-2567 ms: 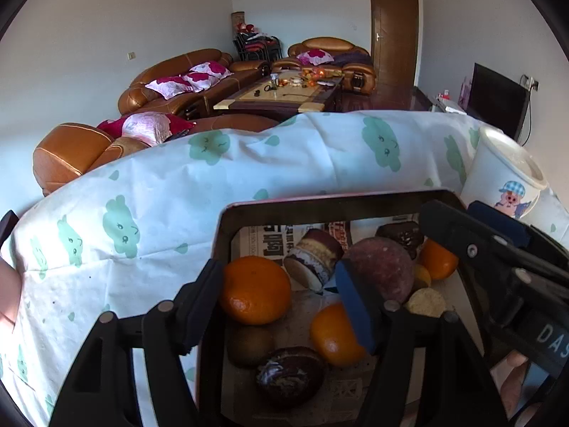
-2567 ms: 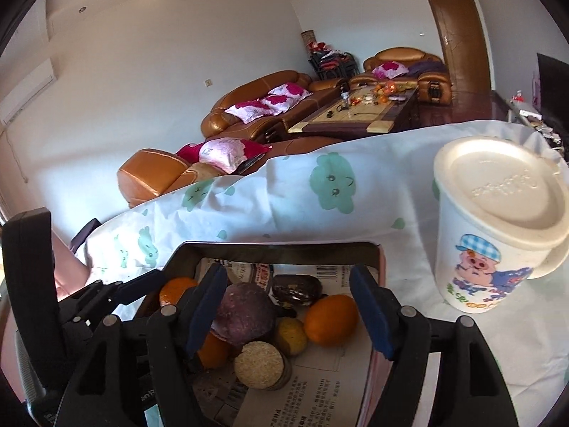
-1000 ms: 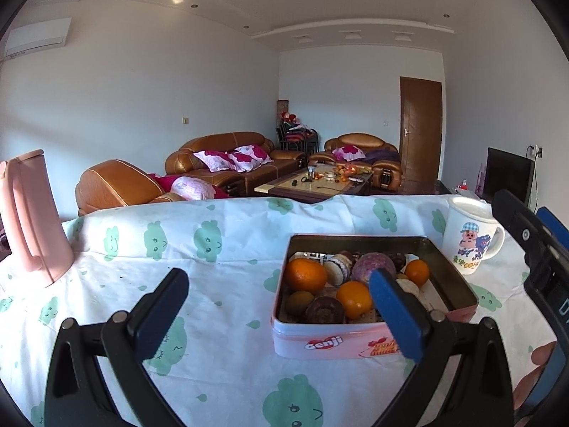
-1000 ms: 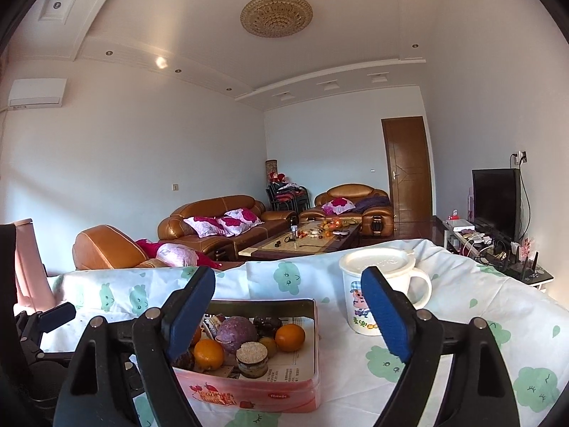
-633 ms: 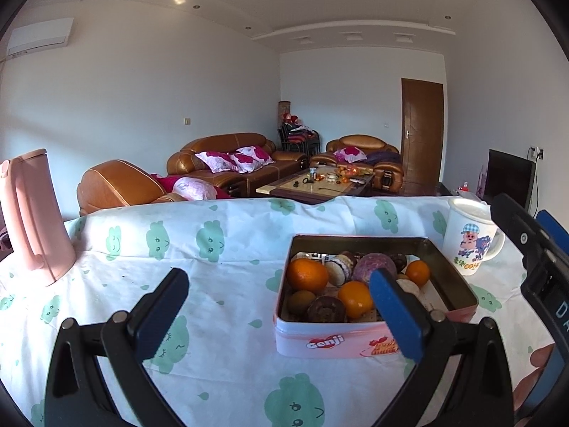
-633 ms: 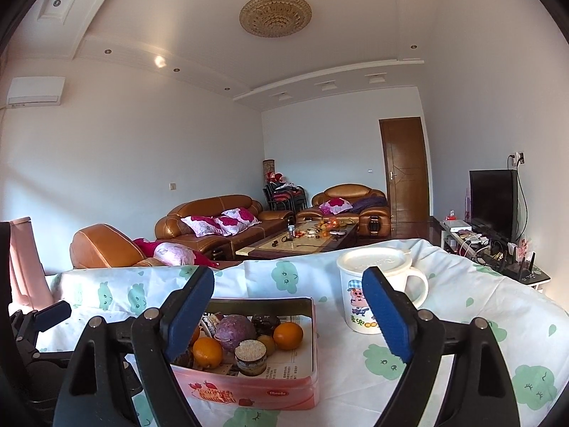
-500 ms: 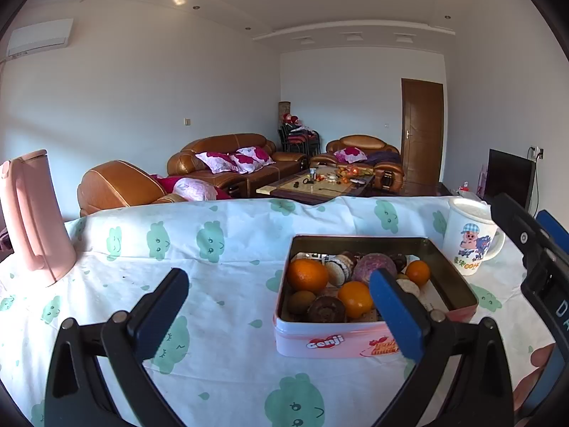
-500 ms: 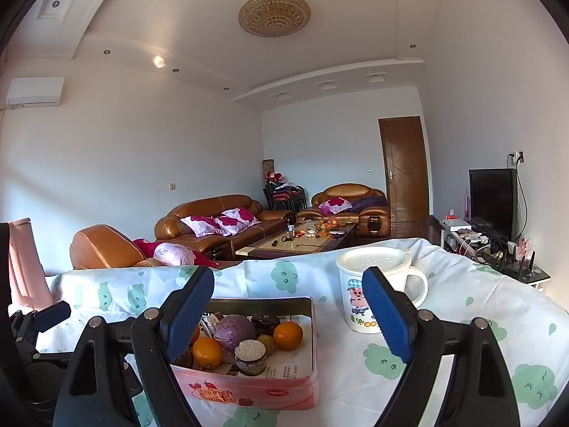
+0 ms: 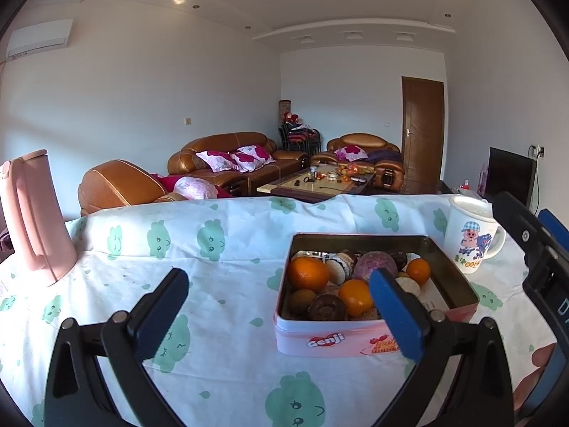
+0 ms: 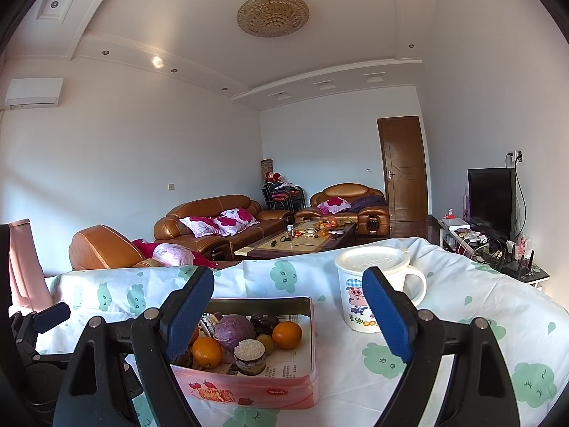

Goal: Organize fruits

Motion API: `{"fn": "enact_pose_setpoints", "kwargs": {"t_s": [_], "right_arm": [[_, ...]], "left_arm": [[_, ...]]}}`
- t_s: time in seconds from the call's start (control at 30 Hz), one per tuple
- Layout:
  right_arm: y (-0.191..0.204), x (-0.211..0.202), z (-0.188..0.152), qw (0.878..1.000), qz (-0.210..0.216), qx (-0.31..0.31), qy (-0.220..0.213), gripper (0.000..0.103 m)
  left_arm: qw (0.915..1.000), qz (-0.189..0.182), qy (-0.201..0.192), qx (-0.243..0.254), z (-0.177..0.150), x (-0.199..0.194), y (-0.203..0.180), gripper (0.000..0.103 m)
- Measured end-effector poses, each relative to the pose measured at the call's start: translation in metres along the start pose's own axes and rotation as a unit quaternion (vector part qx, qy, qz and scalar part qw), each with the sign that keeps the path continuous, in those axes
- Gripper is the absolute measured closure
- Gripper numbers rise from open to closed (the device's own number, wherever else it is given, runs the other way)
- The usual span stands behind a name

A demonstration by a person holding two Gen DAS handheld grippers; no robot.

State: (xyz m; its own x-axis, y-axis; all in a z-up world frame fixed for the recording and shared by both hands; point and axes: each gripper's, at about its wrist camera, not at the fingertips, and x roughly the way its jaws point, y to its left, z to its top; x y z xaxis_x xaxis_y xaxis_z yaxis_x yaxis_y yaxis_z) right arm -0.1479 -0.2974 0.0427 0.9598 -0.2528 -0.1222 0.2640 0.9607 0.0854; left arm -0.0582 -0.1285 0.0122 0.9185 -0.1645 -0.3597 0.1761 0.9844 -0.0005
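On the cloud-print tablecloth, just ahead of both my tools, sits the pink tin with the fruit inside: oranges, a purple round fruit, a kiwi and some wrapped cakes. My left gripper hangs back from the near wall, jaws wide and empty, with the tin toward its right finger. My right gripper is also wide and empty; the tin lies toward its left finger, the lidded mug behind its right one. The tin's long side runs away from me, so I judge either hand reaches in over the near wall equally. The tin's front reads "Genji"; the mug's print is too small to read.
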Motion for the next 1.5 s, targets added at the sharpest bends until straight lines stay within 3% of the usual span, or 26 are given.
{"fn": "enact_pose_setpoints", "kwargs": {"t_s": [1.5], "right_arm": [[-0.0017,-0.0005,-0.0001,1.000,0.000,0.002,0.002,0.016]], "left_arm": [[0.9999,0.012,0.004,-0.005,-0.0018,-0.0007,0.0038,0.000]]}}
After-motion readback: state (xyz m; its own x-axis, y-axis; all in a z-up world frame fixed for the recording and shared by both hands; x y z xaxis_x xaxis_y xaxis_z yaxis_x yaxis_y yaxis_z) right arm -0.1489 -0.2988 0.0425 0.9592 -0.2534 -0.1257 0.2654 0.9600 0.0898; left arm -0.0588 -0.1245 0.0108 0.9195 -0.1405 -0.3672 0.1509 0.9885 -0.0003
